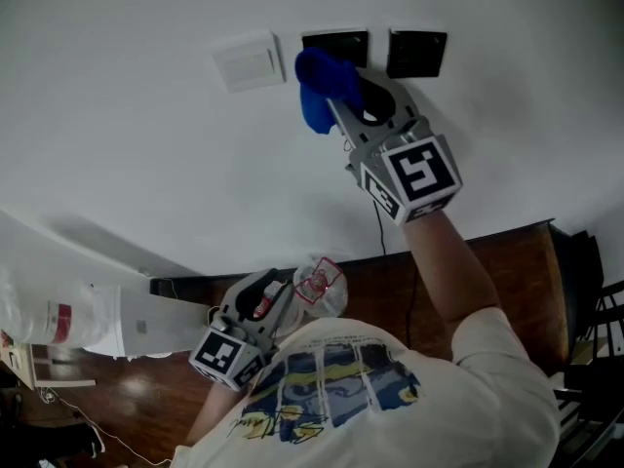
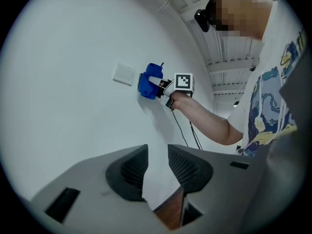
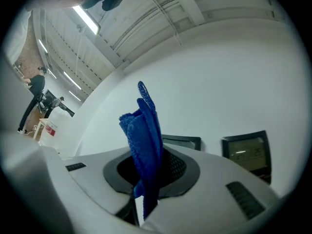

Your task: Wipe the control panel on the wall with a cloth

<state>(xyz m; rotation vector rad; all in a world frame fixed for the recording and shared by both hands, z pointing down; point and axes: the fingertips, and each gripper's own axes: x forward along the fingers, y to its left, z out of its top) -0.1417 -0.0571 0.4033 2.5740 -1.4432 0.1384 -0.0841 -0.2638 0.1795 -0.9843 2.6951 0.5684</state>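
Two black control panels are set in the white wall, the left panel (image 1: 338,39) (image 3: 184,142) and the right panel (image 1: 417,54) (image 3: 246,152). My right gripper (image 1: 336,94) (image 3: 147,182) is raised to the wall and shut on a folded blue cloth (image 1: 320,84) (image 3: 145,130) (image 2: 148,86). The cloth rests against the lower left part of the left panel and hides some of it. My left gripper (image 1: 271,298) (image 2: 157,167) hangs low near the person's chest, its jaws a narrow gap apart with nothing between them.
A white switch plate (image 1: 248,62) (image 2: 123,74) sits left of the panels. A dark cable (image 1: 380,230) runs down the wall to a dark wooden surface (image 1: 507,271). A white container (image 1: 73,318) stands low left. A crumpled red-printed wrapper (image 1: 319,283) lies by the left gripper.
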